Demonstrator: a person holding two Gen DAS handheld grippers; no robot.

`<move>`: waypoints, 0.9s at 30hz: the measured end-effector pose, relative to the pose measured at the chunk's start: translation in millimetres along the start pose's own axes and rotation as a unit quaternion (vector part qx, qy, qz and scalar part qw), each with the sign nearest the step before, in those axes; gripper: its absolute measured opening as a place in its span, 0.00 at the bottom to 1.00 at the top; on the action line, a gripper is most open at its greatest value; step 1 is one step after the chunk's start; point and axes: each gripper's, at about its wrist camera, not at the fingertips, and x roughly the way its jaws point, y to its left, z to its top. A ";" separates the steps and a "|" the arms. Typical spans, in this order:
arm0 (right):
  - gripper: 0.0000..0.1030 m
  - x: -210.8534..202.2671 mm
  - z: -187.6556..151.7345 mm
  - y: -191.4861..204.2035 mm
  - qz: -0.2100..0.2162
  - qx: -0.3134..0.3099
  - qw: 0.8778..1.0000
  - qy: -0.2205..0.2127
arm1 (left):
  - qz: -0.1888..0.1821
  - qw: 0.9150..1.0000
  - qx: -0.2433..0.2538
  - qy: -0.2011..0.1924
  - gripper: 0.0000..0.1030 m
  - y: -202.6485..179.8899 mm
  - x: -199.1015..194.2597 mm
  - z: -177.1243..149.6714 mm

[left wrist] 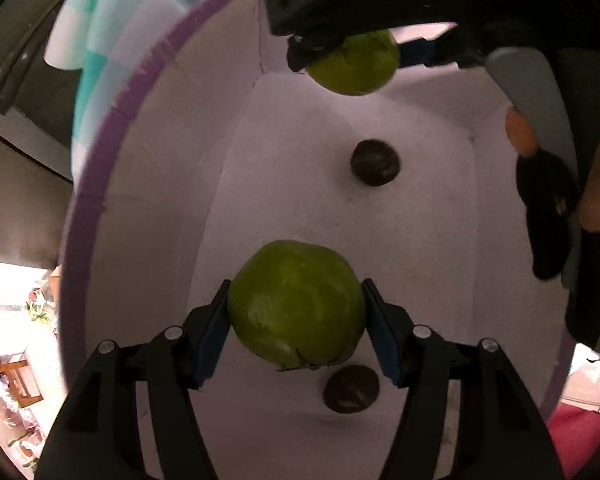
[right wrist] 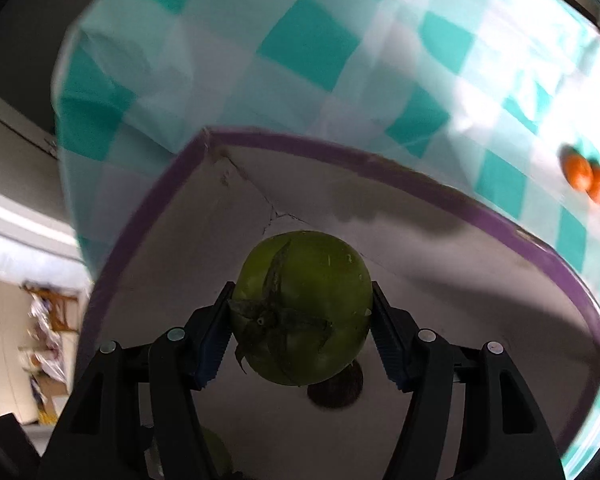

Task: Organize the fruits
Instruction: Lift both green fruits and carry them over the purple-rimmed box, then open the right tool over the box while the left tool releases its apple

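Observation:
My left gripper (left wrist: 296, 336) is shut on a green round fruit (left wrist: 296, 304) and holds it inside a white box with a purple rim (left wrist: 112, 148). Two dark round fruits lie on the box floor, one ahead (left wrist: 375, 162) and one under the held fruit (left wrist: 351, 389). My right gripper (right wrist: 300, 332) is shut on a second green fruit with a dark calyx (right wrist: 302, 308), above the same box (right wrist: 340, 152); a dark fruit (right wrist: 336, 394) lies under it. The right gripper and its fruit (left wrist: 354, 62) also show at the top of the left wrist view.
The box stands on a teal and white checked cloth (right wrist: 300, 52). Small orange fruits (right wrist: 586, 178) lie on the cloth at the right. A person's hand (left wrist: 596, 184) holds the right gripper's handle.

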 end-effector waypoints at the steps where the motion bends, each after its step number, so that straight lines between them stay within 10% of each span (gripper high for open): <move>1: 0.61 5.5 0.9 1.9 -0.004 -0.008 1.000 0.004 | -0.005 1.000 -0.005 0.008 0.61 1.9 3.6 1.6; 18: 0.68 41.4 -5.4 4.3 -0.016 -0.030 0.999 0.033 | 0.003 0.998 -0.046 0.044 0.62 14.6 13.2 0.4; 27: 0.82 -91.7 -18.4 -11.9 0.003 0.023 0.993 -0.113 | 0.021 0.993 -0.009 -0.120 0.86 -1.6 -70.1 -16.8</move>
